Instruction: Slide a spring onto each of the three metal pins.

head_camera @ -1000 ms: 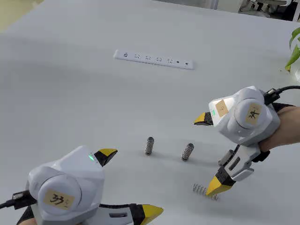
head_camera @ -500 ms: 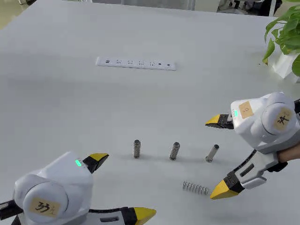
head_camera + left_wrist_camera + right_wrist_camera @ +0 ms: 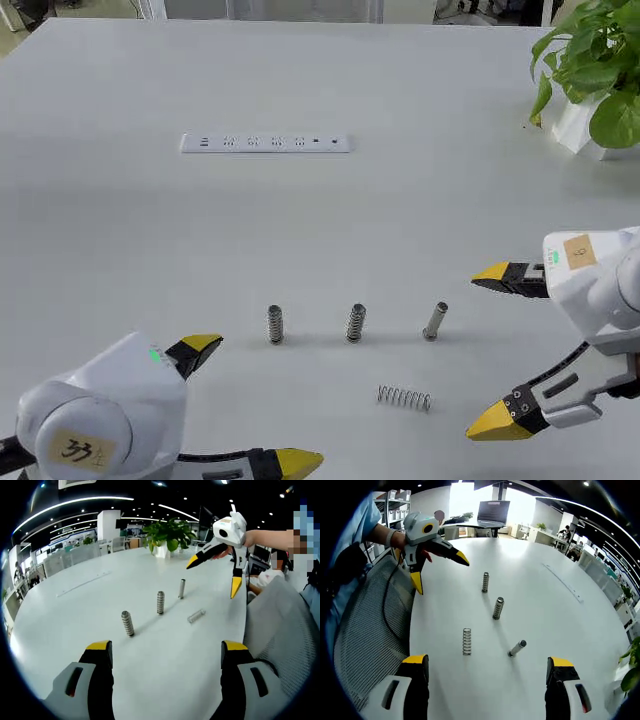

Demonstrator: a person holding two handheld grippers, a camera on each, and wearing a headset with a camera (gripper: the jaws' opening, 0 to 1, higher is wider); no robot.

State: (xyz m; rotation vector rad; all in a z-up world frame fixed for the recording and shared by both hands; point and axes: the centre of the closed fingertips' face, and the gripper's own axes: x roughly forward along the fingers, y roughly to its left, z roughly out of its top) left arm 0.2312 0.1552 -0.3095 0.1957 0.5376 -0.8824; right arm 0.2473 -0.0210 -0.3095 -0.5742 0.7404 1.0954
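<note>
Three upright pins stand in a row on the white table (image 3: 150, 250). The left pin (image 3: 275, 324) and the middle pin (image 3: 355, 322) each carry a spring. The right pin (image 3: 434, 320) is bare metal and leans slightly. A loose spring (image 3: 404, 398) lies flat in front of it. My right gripper (image 3: 494, 348) is open, to the right of the loose spring and apart from it. My left gripper (image 3: 250, 405) is open at the near left, holding nothing. From the right gripper (image 3: 487, 661), the loose spring (image 3: 467, 641) and the bare pin (image 3: 517, 648) lie just ahead.
A white power strip (image 3: 266, 143) lies further back on the table. A potted plant (image 3: 590, 70) stands at the far right corner. A mesh chair (image 3: 365, 645) sits along the table's near edge.
My right gripper has drawn back to the right, away from the loose spring, uncovering the bare third pin. The head camera has shifted. The left gripper has barely moved.
</note>
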